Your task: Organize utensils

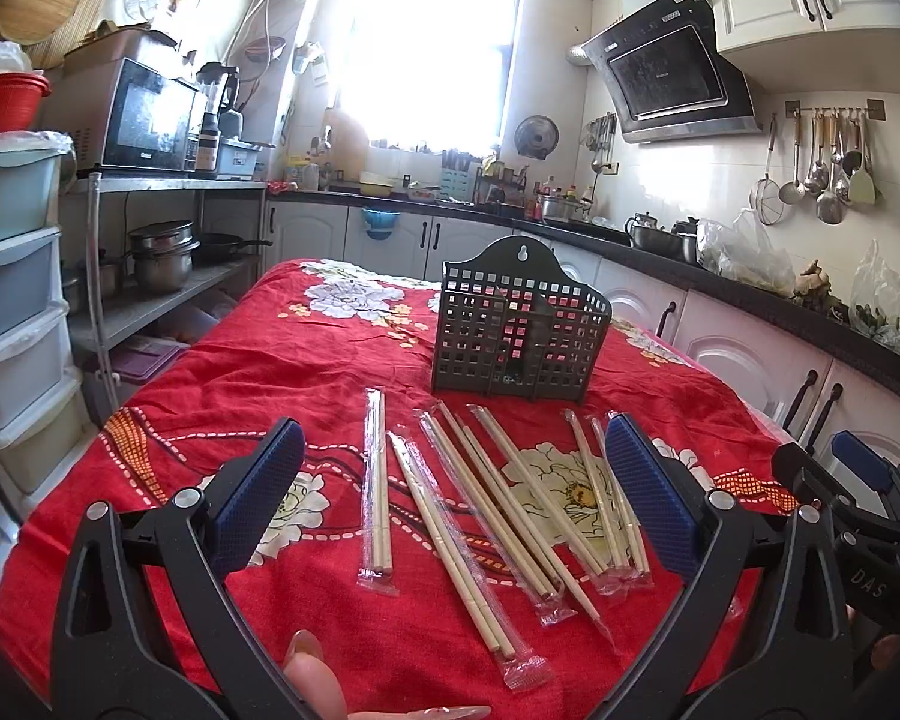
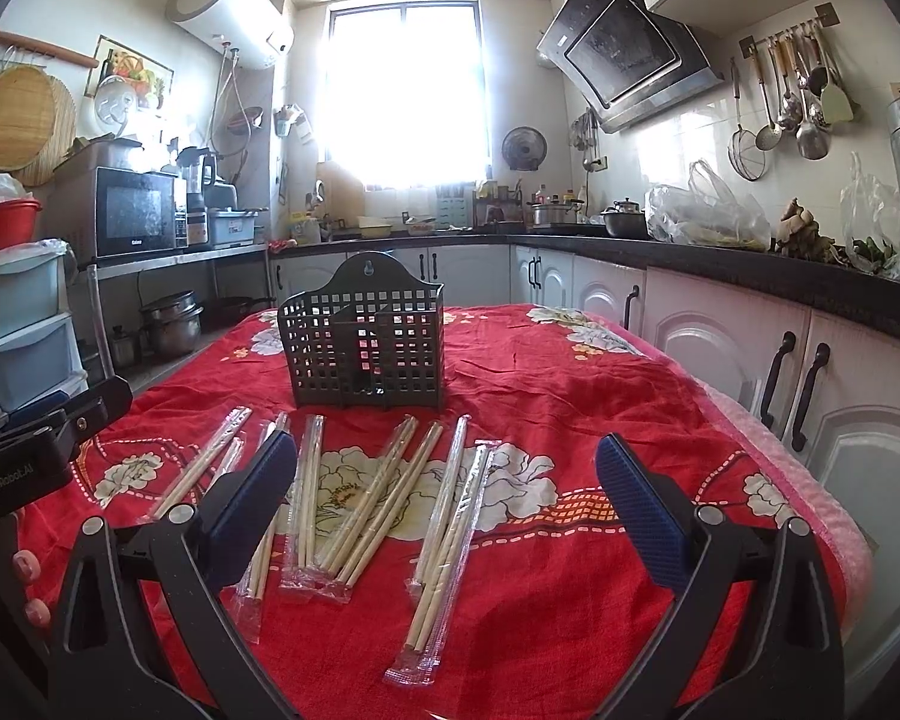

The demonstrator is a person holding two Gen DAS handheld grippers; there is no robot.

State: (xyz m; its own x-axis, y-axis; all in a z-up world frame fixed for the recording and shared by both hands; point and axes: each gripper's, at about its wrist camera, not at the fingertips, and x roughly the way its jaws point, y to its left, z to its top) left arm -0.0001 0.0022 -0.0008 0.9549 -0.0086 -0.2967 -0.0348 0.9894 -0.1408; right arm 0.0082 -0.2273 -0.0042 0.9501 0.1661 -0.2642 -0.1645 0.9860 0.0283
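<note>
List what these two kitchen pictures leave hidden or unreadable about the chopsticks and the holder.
- Holder contents: both views, dark grid walls hide the inside.
- Chopsticks behind the right tongs: right wrist view, left pad covers their middle.
- Exact chopstick count: both views, wrapped pairs overlap.
- Scene through the window: both views, glare.

A bright window (image 2: 405,93) at twelve o'clock floods the kitchen with glare. At eleven o'clock a white water heater (image 2: 228,15) hangs high on the wall. At one o'clock a black range hood (image 2: 624,54) tilts out, with ladles on a rail (image 2: 792,102) at two o'clock. A dark counter (image 2: 720,267) over white cabinets (image 2: 726,348) runs along the right. At nine o'clock a microwave (image 2: 135,210) sits on a metal shelf. A red floral cloth (image 2: 570,384) covers the worktop.
</note>
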